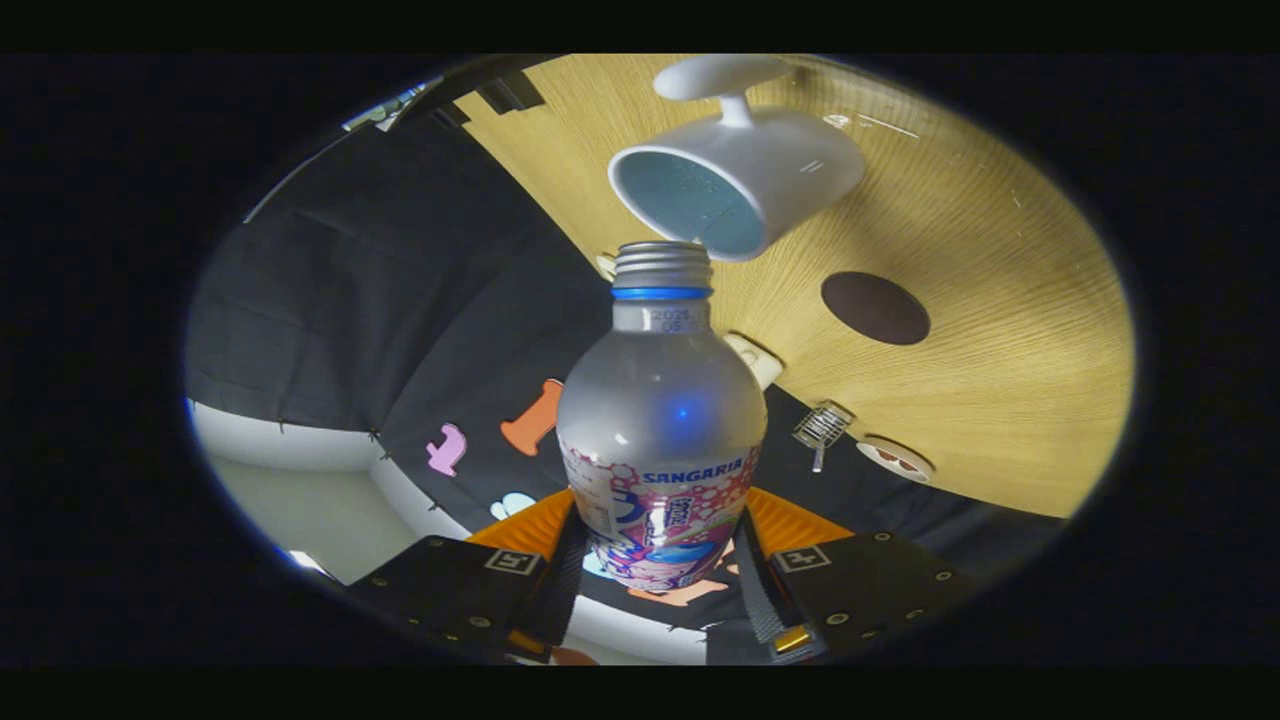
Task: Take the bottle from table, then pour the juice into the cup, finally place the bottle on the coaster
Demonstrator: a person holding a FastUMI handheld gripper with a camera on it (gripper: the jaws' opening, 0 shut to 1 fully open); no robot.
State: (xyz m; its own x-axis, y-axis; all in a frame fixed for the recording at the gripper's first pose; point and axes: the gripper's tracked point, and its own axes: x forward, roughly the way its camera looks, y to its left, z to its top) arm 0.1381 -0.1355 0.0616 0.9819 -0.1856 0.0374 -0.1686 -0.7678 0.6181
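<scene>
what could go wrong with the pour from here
The bottle, held between the tongs, is tipped with its mouth just at the cup rim, so juice could run down onto the table. The bottle neck could also nudge the cup.

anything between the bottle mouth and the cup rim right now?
Nothing: in the gripper view the bottle, clamped between the gripper fingers, has its open threaded neck right at the cup rim. The coaster lies off to the side on the table.

Bottle (661, 430) between the tongs (660, 565), mouth at cup (735, 180); coaster (875, 308) beside.
</scene>
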